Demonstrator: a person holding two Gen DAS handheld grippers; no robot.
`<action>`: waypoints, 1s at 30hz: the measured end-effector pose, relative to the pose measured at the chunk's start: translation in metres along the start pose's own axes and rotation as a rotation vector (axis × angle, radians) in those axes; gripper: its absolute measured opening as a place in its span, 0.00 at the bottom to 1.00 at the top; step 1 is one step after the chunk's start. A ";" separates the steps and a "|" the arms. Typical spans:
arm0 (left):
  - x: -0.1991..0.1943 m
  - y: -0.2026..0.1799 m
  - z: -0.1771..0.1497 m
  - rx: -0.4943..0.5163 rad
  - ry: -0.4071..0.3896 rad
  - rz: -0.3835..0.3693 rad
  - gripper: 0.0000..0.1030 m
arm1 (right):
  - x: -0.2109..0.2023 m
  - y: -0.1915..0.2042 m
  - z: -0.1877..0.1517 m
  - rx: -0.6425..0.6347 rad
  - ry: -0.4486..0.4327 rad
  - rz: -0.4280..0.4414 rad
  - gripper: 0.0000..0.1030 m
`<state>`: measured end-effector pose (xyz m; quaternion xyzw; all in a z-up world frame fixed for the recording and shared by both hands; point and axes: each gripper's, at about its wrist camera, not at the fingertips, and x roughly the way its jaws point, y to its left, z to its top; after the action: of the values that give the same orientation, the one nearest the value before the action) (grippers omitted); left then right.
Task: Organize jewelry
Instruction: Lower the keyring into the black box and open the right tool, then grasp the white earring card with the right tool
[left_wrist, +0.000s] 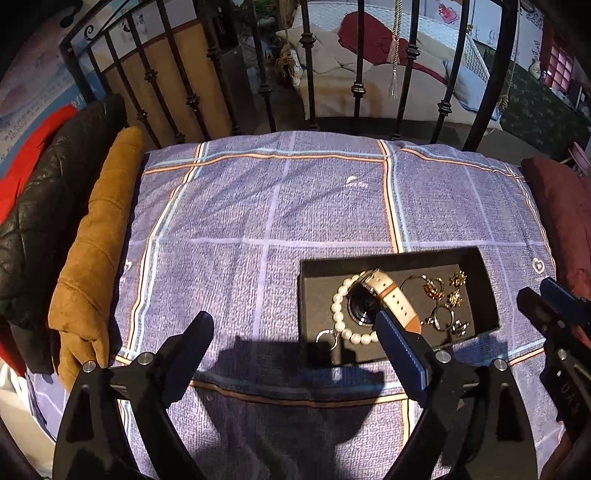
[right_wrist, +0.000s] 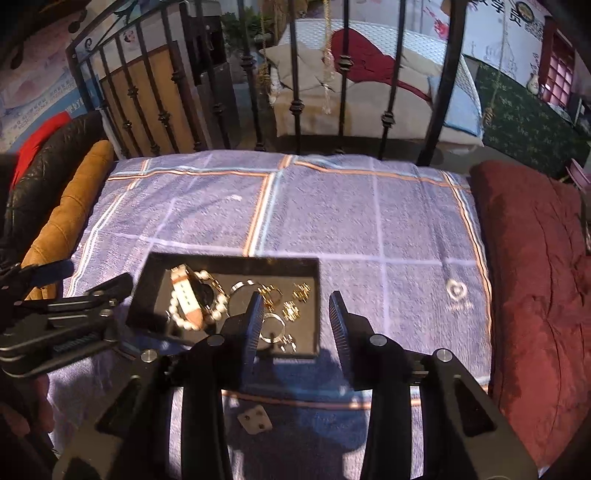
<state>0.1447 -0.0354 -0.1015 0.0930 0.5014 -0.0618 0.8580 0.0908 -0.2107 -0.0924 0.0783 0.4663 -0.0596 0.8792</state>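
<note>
Jewelry sits gathered in a shallow black box (left_wrist: 397, 260) lying on the checked bed cover (left_wrist: 258, 206), toward the near right of the bed in the left wrist view. Inside it, a pearl bracelet (left_wrist: 338, 308) curls around a watch (left_wrist: 391, 295) whose pale strap runs diagonally from far left to near right; gold earrings (left_wrist: 452, 291) and rings lie in the right half.

The left claw (left_wrist: 295, 328) stands wide and holds nothing, its right finger (left_wrist: 400, 349) over the box's near edge beside the strap end. The right claw (right_wrist: 297, 314) is also spread and empty, straddling the box's near right corner, its left finger (right_wrist: 251, 321) above a ring (right_wrist: 273, 326).

Judging by this, the right claw is nearer the small gold pieces and the left nearer the watch. A small pale card (right_wrist: 255, 419) lies on the cover nearer than the box, perhaps an earring holder.
</note>
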 end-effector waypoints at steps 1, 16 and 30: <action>0.001 0.003 -0.007 -0.007 0.014 0.000 0.85 | 0.000 -0.004 -0.006 0.013 0.014 -0.005 0.37; 0.018 0.020 -0.097 -0.014 0.162 -0.002 0.86 | 0.017 0.018 -0.095 0.028 0.204 0.030 0.37; 0.043 0.018 -0.096 -0.018 0.181 0.012 0.86 | 0.049 0.032 -0.097 0.038 0.246 0.044 0.37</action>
<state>0.0877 0.0029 -0.1830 0.0933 0.5768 -0.0436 0.8104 0.0449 -0.1624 -0.1837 0.1117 0.5677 -0.0391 0.8147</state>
